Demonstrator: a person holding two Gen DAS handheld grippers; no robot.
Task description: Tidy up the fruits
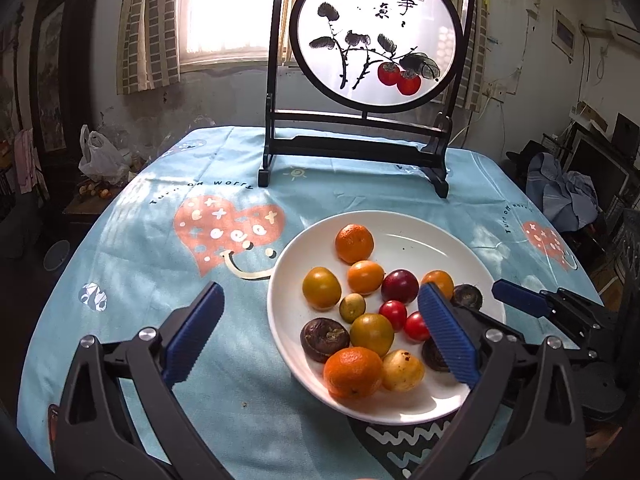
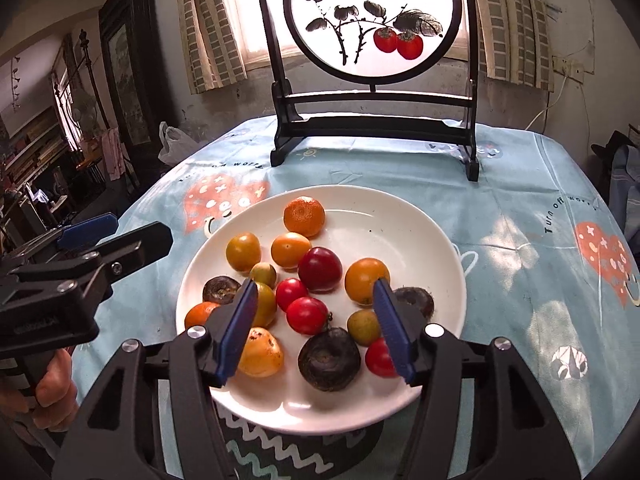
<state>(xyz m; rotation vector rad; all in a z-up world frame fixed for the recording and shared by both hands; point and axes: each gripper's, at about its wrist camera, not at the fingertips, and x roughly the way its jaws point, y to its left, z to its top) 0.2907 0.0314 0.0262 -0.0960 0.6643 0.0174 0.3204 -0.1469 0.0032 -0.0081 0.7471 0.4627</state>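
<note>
Left wrist view: left gripper (image 1: 320, 332) jaws spread wide, nothing between the pads, hanging over the near-left rim of the white plate (image 1: 448, 240). One blue pad sits above the tablecloth (image 1: 140, 240), the other above the plate's near-right fruit. All fruits in view are on the plate: a large tangerine (image 1: 354, 243) at the far side, another tangerine (image 1: 352, 372) at the near edge, yellow-orange round fruits, a dark red plum (image 1: 400, 286), two cherry tomatoes (image 1: 393, 314), brown water chestnuts (image 1: 325, 338). No loose fruit on the cloth here. Right gripper's blue tip (image 1: 520, 300) pokes in from the right, just beyond the plate rim. Round painted screen (image 1: 376, 36) stands behind, well apart.

Right wrist view: right gripper (image 2: 316, 320) jaws part-open, pads clear of everything, a cherry tomato (image 2: 307, 315) and a water chestnut (image 2: 330, 360) lying in the gap below. Plate rim (image 2: 400, 208) centred under it. Left gripper arm and holding hand (image 2: 52, 392) at the left edge, off the plate.

Step, my read: fruit all gathered on the plate, both claws empty, looks like the release/finish stage. Next move, if any: back both grippers off without nudging the plate or rolling fruit; otherwise pick one fruit, centre it between the pads, close gently.
</note>
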